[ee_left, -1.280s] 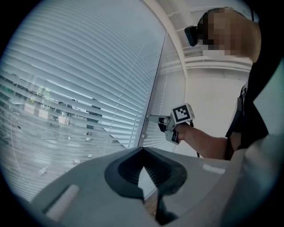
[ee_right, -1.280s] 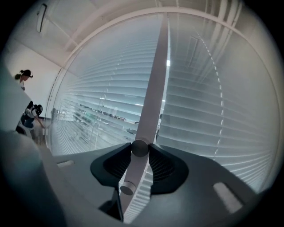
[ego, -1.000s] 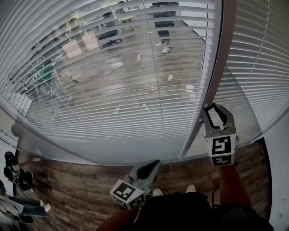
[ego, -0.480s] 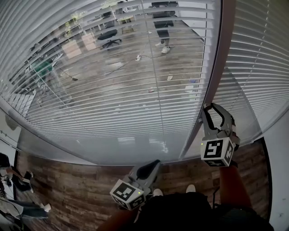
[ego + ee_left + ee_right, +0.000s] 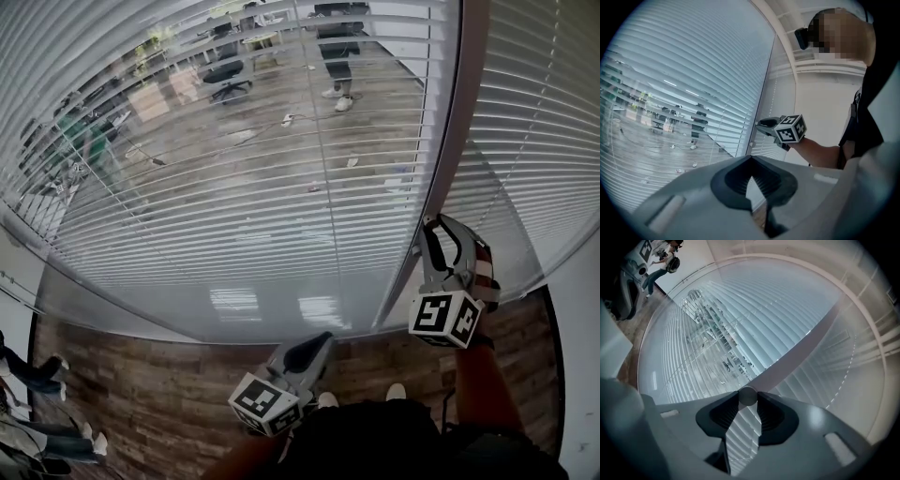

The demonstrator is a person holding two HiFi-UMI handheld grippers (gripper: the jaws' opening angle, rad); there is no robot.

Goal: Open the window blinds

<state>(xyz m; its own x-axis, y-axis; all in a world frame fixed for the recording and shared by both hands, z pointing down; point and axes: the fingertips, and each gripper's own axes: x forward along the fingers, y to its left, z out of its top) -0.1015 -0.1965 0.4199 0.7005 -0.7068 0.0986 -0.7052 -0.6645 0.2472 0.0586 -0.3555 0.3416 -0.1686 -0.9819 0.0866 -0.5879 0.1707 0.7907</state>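
A wood-plank floor [image 5: 141, 384] runs up to a glazed wall, and the window blinds [image 5: 234, 187] are hung across the whole pane, their horizontal slats partly tilted so that the room beyond is seen through them. A pale frame post [image 5: 450, 159] divides this pane from the next.

The right gripper [image 5: 439, 223] is held level against that post, and a small round tilt knob [image 5: 747, 396] is pinched between the tips of its ribbed pads. The left gripper [image 5: 317, 342] is held low by the body, jaws drawn together on nothing.

The slats are judged thin, light and easily kinked, so they are best left untouched. The knob looks hard, smooth and stiff. It is best gripped squarely across its rim and turned about its own axis, since a glancing hold could slip off.
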